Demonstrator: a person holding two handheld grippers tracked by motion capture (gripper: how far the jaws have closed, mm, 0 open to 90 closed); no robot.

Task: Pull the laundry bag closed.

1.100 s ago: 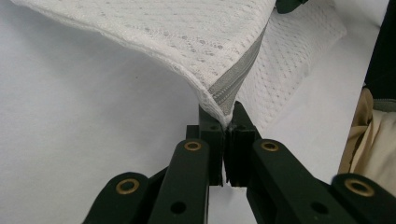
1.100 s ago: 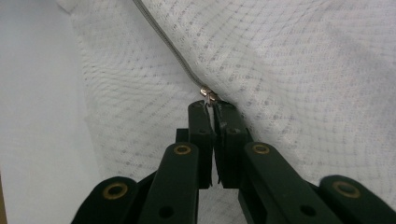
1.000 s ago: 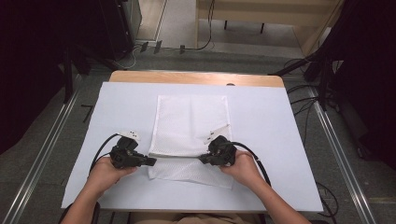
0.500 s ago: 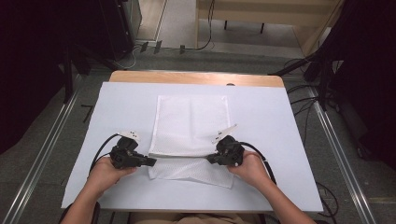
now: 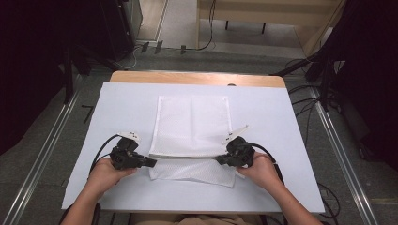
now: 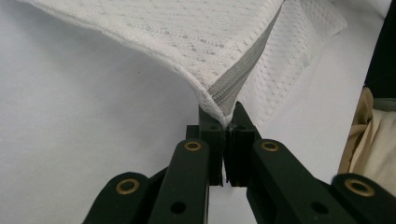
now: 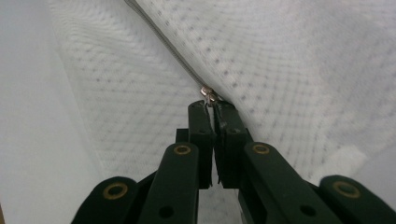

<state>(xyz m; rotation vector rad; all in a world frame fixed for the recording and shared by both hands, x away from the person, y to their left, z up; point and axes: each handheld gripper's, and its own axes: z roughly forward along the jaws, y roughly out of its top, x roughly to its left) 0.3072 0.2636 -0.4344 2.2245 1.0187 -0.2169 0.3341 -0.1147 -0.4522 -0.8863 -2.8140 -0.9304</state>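
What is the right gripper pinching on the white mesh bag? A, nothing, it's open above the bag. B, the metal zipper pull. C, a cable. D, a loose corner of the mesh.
B: in the right gripper view, the right gripper is shut on the small metal zipper pull at the end of the grey zipper line on the white mesh bag.

I am working in what is looking like a lab: my table [image 5: 141,98] is wearing a white cover, metal rails [image 5: 44,150] are running along both its sides, and cables [image 5: 309,101] are trailing over grey floor beyond it.
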